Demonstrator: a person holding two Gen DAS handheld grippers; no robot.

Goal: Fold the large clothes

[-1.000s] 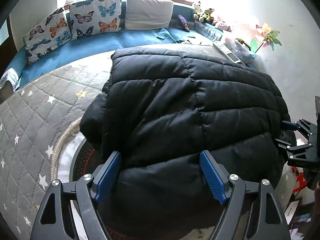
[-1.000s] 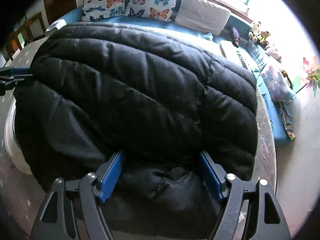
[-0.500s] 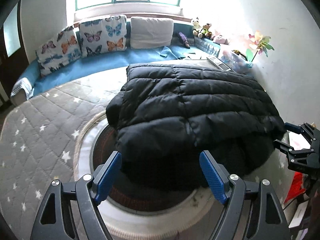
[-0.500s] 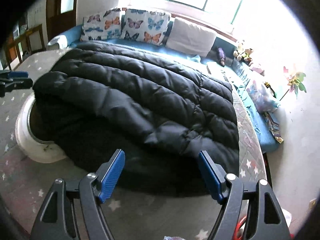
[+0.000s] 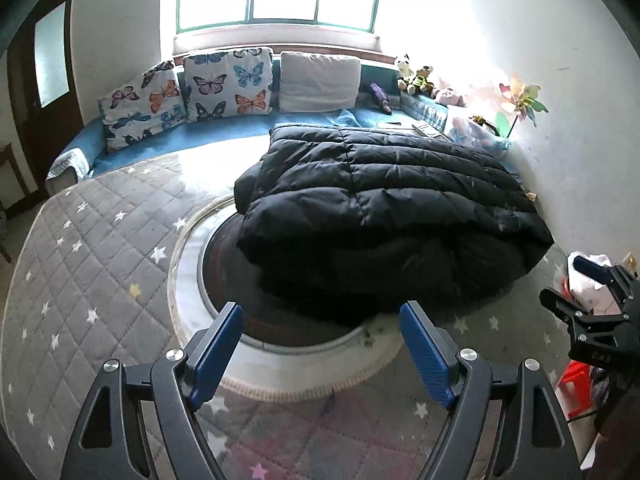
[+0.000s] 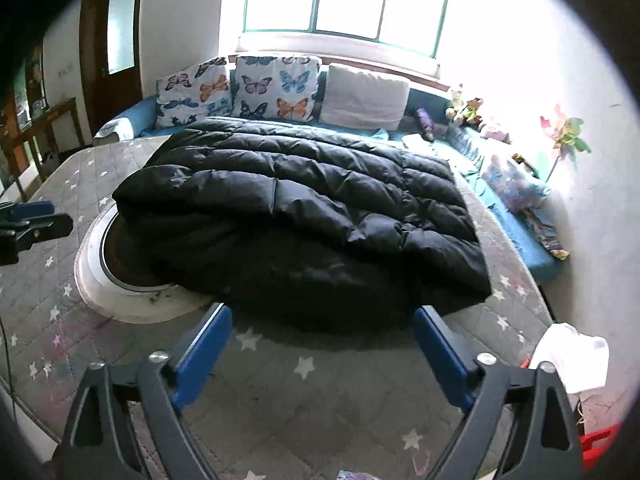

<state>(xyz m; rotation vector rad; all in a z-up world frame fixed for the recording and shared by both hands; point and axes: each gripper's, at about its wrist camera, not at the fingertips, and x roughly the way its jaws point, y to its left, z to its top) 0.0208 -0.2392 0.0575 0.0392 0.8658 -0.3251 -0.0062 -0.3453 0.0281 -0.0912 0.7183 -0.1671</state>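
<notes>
A black puffer jacket (image 5: 384, 204) lies folded over on the grey star-quilted mat (image 5: 80, 264), partly covering a round white-rimmed rug (image 5: 188, 280); the right wrist view shows the jacket (image 6: 304, 216) from its other side. My left gripper (image 5: 320, 344) hangs open, short of the jacket's near edge, with nothing between its blue pads. My right gripper (image 6: 320, 344) is also clear of the jacket, its jaws opening wide and empty. Each gripper shows at the edge of the other's view: the right one (image 5: 592, 292) at right, the left one (image 6: 32, 220) at left.
A blue bench (image 5: 208, 136) runs along the back under the window, bearing butterfly cushions (image 5: 228, 84), a white cushion (image 5: 320, 80) and soft toys (image 5: 416, 76). A pinwheel (image 5: 520, 100) leans at the right wall. A white cloth (image 6: 568, 356) and a red stool (image 5: 576, 384) sit at the mat's right edge.
Both grippers have drawn back from the jacket, which now lies well ahead of them instead of between the fingers. The right gripper's jaws have spread wider.
</notes>
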